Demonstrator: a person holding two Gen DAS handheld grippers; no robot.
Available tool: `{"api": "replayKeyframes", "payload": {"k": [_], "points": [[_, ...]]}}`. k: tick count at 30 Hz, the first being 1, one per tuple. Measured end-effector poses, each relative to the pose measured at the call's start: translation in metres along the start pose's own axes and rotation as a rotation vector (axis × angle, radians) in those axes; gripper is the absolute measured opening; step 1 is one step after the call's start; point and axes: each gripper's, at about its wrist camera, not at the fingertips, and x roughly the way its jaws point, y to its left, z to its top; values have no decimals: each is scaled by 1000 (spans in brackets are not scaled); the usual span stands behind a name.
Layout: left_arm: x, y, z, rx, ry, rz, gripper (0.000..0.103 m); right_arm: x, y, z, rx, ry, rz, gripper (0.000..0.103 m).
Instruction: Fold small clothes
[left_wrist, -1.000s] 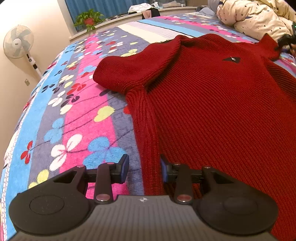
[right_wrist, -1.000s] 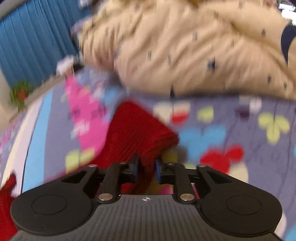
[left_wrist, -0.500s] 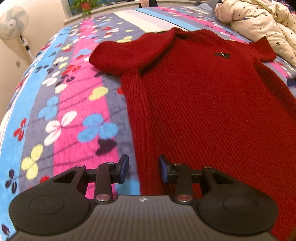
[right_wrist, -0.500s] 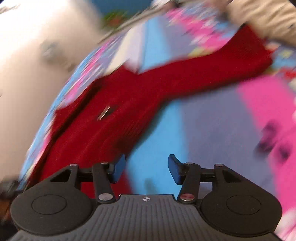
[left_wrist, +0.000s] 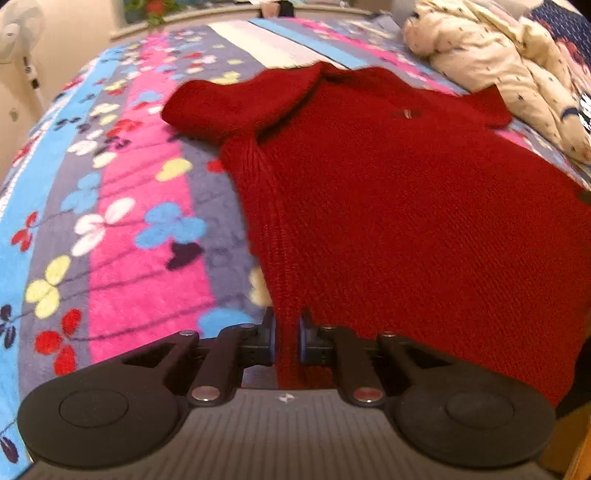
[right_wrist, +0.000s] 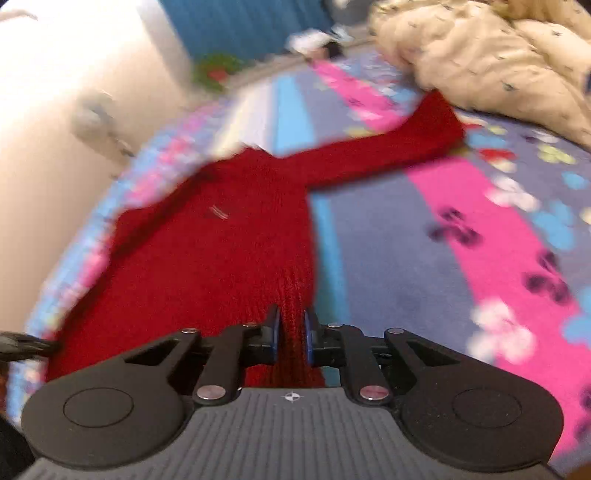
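Observation:
A red knit sweater lies spread flat on the bed, hem toward me. Its left sleeve is bunched near the shoulder. My left gripper is shut on the ribbed left edge at the hem, pads pressing the fabric. In the right wrist view the sweater runs away from me, its right sleeve stretched out toward the duvet. My right gripper sits at the hem's right edge. Its jaws are closing, with a ridge of red knit pinched between the pads.
A striped floral blanket covers the bed. A cream star-print duvet is heaped at the far right, also the duvet past the sleeve. A fan and wall stand left of the bed. A potted plant sits on the sill.
My left jaws closed onto the sweater's left hem edge. My right gripper let go of the sleeve end near the duvet, swung across to the hem's right edge and closed on it.

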Motion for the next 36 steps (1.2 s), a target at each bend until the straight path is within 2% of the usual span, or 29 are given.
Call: {"api": "replayKeyframes", "payload": {"k": [1,2,3,4,6,7,8,9,10,12,13,14,16,18,20,23,26,28,30,32,33,35,36], "points": [[3,-2,-1,7,23,7,12,16,0,-5,2,79,-48,16],[6,-2,-2,10,46,16,13,27,2,-10,-24,122,-102,18],[7,-2,-3,3,59,21,17,29,9,-13,-34,101,-130,24],[6,0,-3,-12,53,27,17,25,13,-11,-32,62,-133,24],[-5,2,-1,-36,-2,32,20,10,25,-9,-66,-45,-111,25],[-11,3,0,-40,-33,30,20,10,31,-10,-113,-64,-105,30],[-15,3,0,-41,-56,25,20,16,36,-12,-166,-32,-114,36],[-14,3,1,-38,-56,22,20,28,38,-15,-206,44,-139,49],[-10,2,1,-31,-33,27,20,46,37,-23,-241,151,-186,52],[7,-2,-2,7,55,75,23,45,33,-25,-238,153,-214,58],[11,-5,-3,33,68,97,25,40,38,-19,-242,122,-216,56],[8,-7,-2,53,53,110,28,31,45,-15,-266,53,-218,55],[-3,-9,0,58,-15,121,30,19,58,-10,-309,-64,-222,55],[-15,-11,6,43,-98,163,41,8,65,-4,-324,-151,-174,55],[-24,-15,16,15,-150,205,44,1,75,9,-323,-224,-116,55],[-41,-30,39,-29,-218,226,45,-8,94,29,-310,-325,-35,55],[-59,-55,73,-54,-307,242,54,-18,109,64,-272,-435,54,55],[-66,-74,101,-62,-355,259,60,-21,122,86,-255,-489,105,61],[-68,-92,129,-72,-383,276,66,-1,128,105,-272,-485,146,73],[-64,-110,155,-65,-390,295,70,23,129,113,-285,-471,139,74],[-58,-118,168,-55,-389,317,70,34,128,113,-275,-436,118,74],[-39,-127,192,-44,-368,366,70,62,132,121,-272,-294,58,70],[-29,-127,202,-53,-351,375,70,68,135,122,-278,-260,51,69]]}}
